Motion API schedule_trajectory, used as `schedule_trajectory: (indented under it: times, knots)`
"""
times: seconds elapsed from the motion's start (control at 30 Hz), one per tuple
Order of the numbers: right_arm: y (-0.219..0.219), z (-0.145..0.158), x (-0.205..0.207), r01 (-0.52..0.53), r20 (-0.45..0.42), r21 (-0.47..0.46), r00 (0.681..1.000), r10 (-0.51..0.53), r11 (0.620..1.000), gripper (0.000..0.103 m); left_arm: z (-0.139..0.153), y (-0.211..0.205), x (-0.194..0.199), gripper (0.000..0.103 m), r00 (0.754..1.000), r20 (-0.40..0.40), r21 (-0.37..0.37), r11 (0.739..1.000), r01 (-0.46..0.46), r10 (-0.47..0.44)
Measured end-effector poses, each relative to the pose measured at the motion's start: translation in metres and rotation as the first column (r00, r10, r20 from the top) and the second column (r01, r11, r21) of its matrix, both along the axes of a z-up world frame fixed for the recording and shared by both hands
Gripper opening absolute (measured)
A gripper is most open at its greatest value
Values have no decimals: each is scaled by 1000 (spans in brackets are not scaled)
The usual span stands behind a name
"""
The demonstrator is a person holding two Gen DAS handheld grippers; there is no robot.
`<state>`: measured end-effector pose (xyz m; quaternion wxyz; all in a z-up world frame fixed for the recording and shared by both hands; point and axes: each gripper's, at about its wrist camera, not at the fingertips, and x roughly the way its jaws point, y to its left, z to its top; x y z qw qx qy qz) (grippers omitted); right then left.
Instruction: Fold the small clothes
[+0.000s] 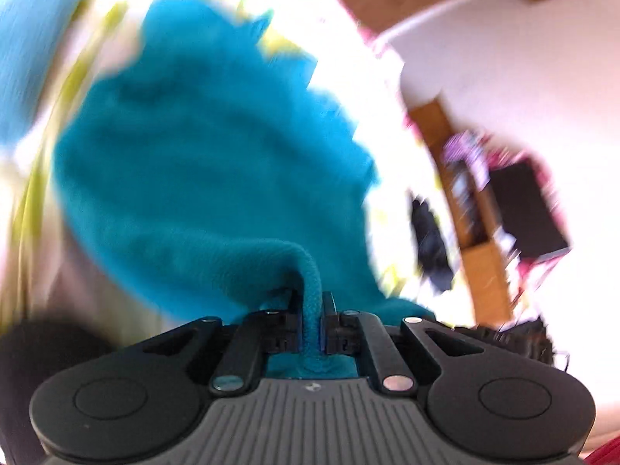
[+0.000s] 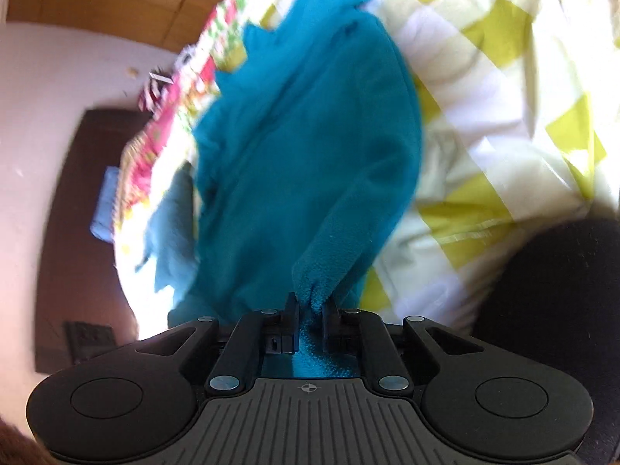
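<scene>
In the left wrist view, a rolled edge of the teal fleece garment [image 1: 201,178] is pinched between the narrow jaws of the left tool [image 1: 312,310]. In the right wrist view, another bunched edge of the same garment [image 2: 310,147] is clamped in the right tool [image 2: 310,308], whose jaws are also nearly closed. The garment is spread away from both tools toward the far side, over a bed cover [image 2: 503,77] with yellow-green and white squares. A second, lighter blue cloth [image 2: 170,224] is seen to its left. The pictures are blurred. No finished fold can be seen; the folding is judged to be at an early stage, and most remains to be done.
</scene>
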<state>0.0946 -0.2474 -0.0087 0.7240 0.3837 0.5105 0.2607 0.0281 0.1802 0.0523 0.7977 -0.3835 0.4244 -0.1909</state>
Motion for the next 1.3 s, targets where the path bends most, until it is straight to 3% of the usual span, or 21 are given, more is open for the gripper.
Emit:
schedule_trajectory:
  times: [0.13,0.2,0.3,0.37,0.4,0.43,0.5,0.57,0.63,0.73,0.87,0.93,1.07,1.1,1.2,1.3]
  knots:
    - [0,50,59,111,199,94,972,-128,989,11,35,29,81,21,981,186,-4,998,-55,55]
    - [11,61,104,152,243,142,953,-183,978,11,36,42,132,21,968,236,5,996,-93,90]
    - [28,54,174,285,272,156,908,-319,946,12,17,69,200,22,949,215,-25,973,-229,229]
    - [41,35,215,397,274,109,869,-411,911,17,-2,77,231,26,932,192,58,944,-323,307]
    - [45,24,233,438,261,83,857,-444,895,26,-13,79,241,33,930,164,103,932,-349,330]
    - [49,13,246,454,256,54,855,-452,890,43,-23,82,245,41,929,141,122,926,-358,341]
    - [50,-3,260,470,232,18,857,-461,883,64,-40,85,242,47,927,113,111,922,-371,359]
    - [47,-8,257,437,250,34,867,-431,899,63,-48,90,227,49,916,109,96,914,-395,385]
    - [48,-4,247,429,315,0,857,-407,903,64,-50,94,216,58,904,120,103,900,-423,411]
    - [54,6,229,393,435,-155,851,-295,906,64,-49,102,195,60,894,126,130,886,-445,431]
    - [69,3,198,367,527,-381,840,-127,849,63,-58,98,173,72,905,113,272,864,-425,409]
    - [71,-6,188,337,524,-444,849,-65,830,62,-69,93,167,72,920,85,351,852,-388,384]
    - [68,-19,176,298,464,-498,885,-41,814,62,-70,89,147,72,941,129,301,892,-337,312]
    - [67,-19,173,294,468,-504,883,-29,812,62,-69,85,144,75,947,139,327,889,-321,290]
    - [71,-20,163,287,480,-547,877,14,787,62,-72,75,145,81,962,128,456,847,-272,241]
    - [63,-26,159,314,471,-545,882,-27,777,62,-74,75,144,79,965,117,438,860,-262,234]
